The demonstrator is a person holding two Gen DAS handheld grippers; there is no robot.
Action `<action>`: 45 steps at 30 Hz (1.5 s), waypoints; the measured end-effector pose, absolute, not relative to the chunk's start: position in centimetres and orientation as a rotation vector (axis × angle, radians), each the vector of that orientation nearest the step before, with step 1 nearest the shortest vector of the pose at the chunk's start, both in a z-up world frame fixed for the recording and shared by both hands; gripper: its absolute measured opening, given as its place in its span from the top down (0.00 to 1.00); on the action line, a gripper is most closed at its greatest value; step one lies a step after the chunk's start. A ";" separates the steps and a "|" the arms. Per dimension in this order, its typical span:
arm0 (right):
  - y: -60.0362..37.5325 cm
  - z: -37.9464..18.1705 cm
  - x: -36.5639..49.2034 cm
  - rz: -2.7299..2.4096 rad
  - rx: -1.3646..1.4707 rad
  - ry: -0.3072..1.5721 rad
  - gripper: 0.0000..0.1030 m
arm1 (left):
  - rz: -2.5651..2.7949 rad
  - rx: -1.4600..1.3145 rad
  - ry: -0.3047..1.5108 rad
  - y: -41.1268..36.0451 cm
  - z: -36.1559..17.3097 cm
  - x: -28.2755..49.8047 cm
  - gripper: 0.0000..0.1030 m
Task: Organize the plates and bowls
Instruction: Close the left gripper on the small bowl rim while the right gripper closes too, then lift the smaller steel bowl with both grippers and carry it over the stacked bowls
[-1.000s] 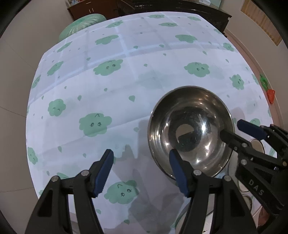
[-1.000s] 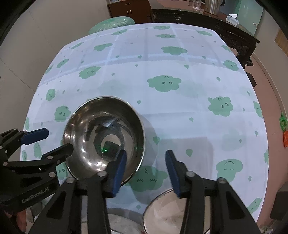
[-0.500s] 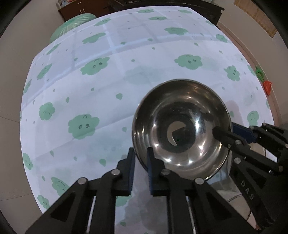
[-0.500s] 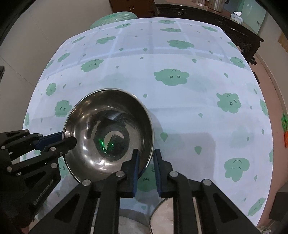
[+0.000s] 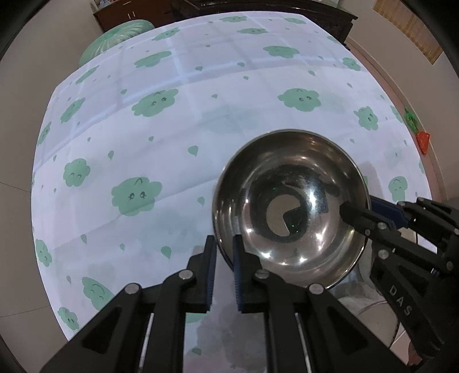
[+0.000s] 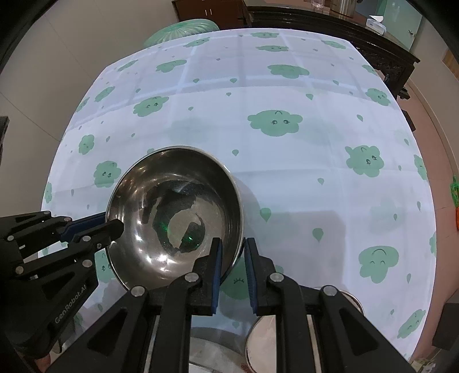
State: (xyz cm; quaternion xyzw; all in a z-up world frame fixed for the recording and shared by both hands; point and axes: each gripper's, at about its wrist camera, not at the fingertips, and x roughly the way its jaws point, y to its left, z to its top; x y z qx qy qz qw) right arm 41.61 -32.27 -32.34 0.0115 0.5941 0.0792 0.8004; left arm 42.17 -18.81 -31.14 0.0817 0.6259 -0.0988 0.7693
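Observation:
A shiny steel bowl [image 5: 289,206] is held above the table between both grippers. My left gripper [image 5: 224,252] is shut on its near-left rim, one finger inside and one outside. My right gripper [image 6: 231,255] is shut on the bowl's [image 6: 175,215] near-right rim the same way. Each gripper also shows in the other's view: the right gripper [image 5: 361,211] at the bowl's right edge, the left gripper [image 6: 106,223] at its left edge. The bowl is tilted slightly and is empty.
The table [image 6: 287,172] has a white cloth with green cloud prints. More steel dishes lie below at the near edge: a round one [image 6: 304,327] and another [image 6: 212,347] beside it. A green stool [image 6: 183,28] and a dark cabinet [image 6: 344,25] stand beyond the table.
Both grippers went from open beside the bowl's rim to shut on it. The bowl has since risen off the cloth and sits higher over the dishes below.

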 end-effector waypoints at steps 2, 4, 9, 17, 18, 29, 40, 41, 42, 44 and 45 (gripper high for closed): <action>-32.2 -32.0 41.4 0.170 0.025 1.274 0.83 | -0.216 0.176 1.357 -18.7 -30.8 42.0 0.92; -32.1 -31.7 41.1 0.170 0.024 1.271 0.83 | -0.218 0.174 1.355 -18.6 -30.6 42.0 0.92; -31.9 -30.6 40.4 0.170 0.019 1.259 0.83 | -0.227 0.170 1.346 -18.2 -29.4 41.3 0.92; -31.6 -28.7 39.0 0.166 0.000 1.232 0.83 | -0.242 0.177 1.326 -17.9 -27.9 40.0 0.92; -31.5 -28.4 38.8 0.167 -0.001 1.229 0.83 | -0.242 0.178 1.325 -17.8 -27.8 39.9 0.92; -31.2 -26.4 36.5 0.177 0.005 1.212 0.82 | -0.265 0.181 1.302 -17.2 -25.9 37.8 0.92; -31.1 -25.6 34.1 0.177 0.011 1.213 0.82 | -0.290 0.195 1.282 -16.9 -24.5 35.7 0.92; -31.1 -25.6 33.9 0.176 0.010 1.214 0.82 | -0.293 0.196 1.282 -16.9 -24.5 35.5 0.92; -31.1 -25.6 33.7 0.176 0.010 1.214 0.82 | -0.294 0.196 1.282 -16.8 -24.5 35.4 0.92; -31.1 -25.6 33.4 0.174 0.014 1.217 0.82 | -0.297 0.197 1.281 -16.8 -24.4 35.2 0.92; -31.1 -25.6 33.2 0.174 0.015 1.217 0.82 | -0.298 0.197 1.281 -16.7 -24.3 35.0 0.92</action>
